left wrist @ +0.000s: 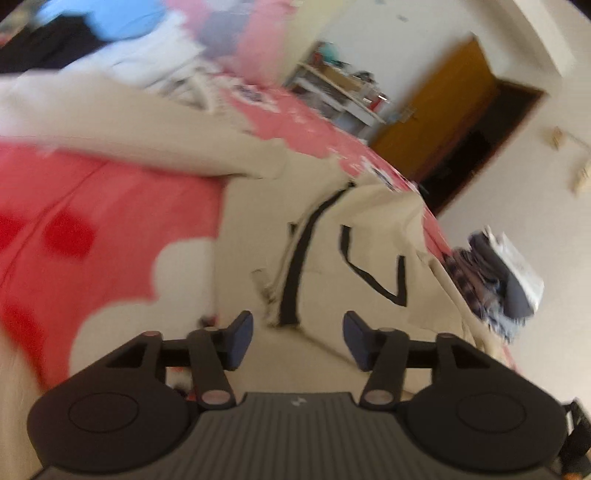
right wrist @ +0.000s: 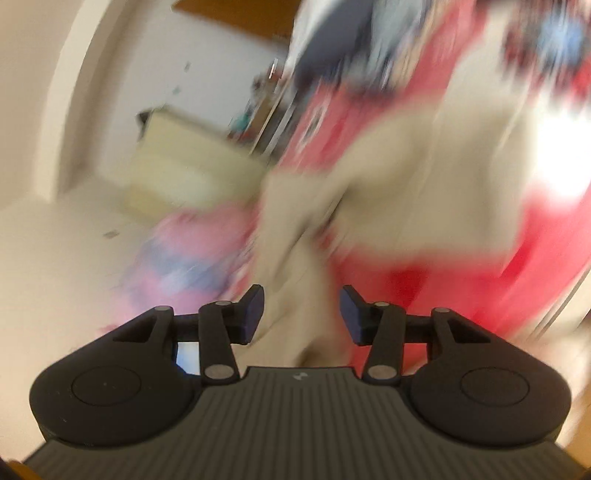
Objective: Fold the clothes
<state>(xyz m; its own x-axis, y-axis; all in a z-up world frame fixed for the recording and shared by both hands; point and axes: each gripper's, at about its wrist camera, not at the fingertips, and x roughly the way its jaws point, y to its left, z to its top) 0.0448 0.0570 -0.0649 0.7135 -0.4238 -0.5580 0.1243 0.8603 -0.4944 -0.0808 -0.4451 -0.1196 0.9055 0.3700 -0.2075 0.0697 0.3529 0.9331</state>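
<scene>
A beige garment (left wrist: 325, 236) with black trim lies spread on the pink and red bed cover (left wrist: 92, 221); one long sleeve (left wrist: 147, 140) stretches to the left. My left gripper (left wrist: 298, 341) is open and empty just above the garment's near edge. In the right wrist view the picture is badly blurred; the beige garment (right wrist: 388, 192) lies ahead on the bed cover (right wrist: 535, 258). My right gripper (right wrist: 302, 317) is open and empty, with beige cloth below and between its fingers.
A heap of other clothes (left wrist: 122, 26) lies at the far end of the bed. A pile of dark and patterned clothes (left wrist: 498, 280) sits at the bed's right edge. A shelf (left wrist: 340, 92) and a wooden door (left wrist: 443, 107) stand beyond the bed.
</scene>
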